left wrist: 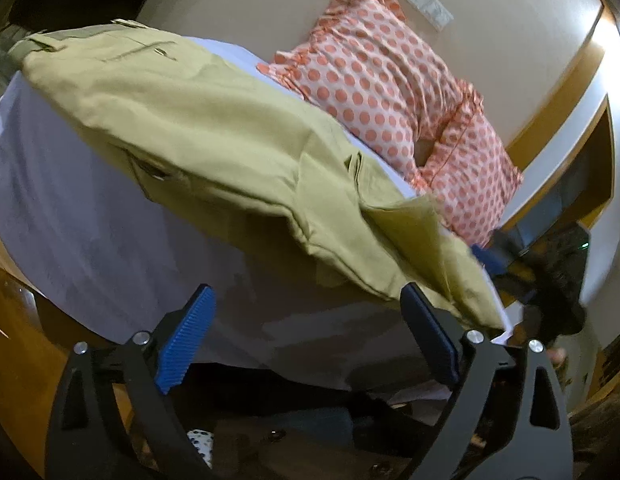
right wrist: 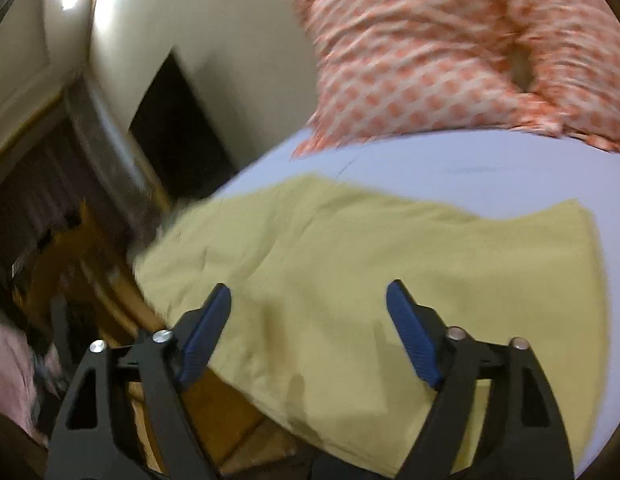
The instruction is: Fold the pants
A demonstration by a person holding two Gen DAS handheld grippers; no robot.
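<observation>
Khaki pants (left wrist: 198, 128) lie across the white bed sheet (left wrist: 70, 208), waistband at the far left, legs running toward the near right edge. My left gripper (left wrist: 308, 312) is open and empty, just off the bed's near side, below the pants' hem. The right gripper shows in the left wrist view (left wrist: 521, 264) at the bed's right edge by the leg ends. In the right wrist view the pants (right wrist: 349, 272) lie under my right gripper (right wrist: 310, 304), which is open and hovers over the cloth near the bed edge. That view is blurred.
Two orange polka-dot pillows (left wrist: 393, 84) rest against the wall at the head of the bed, also in the right wrist view (right wrist: 449, 52). Wooden floor (left wrist: 26, 340) and a wooden bed frame (right wrist: 122, 292) border the mattress. A wall socket (left wrist: 425, 4) sits above the pillows.
</observation>
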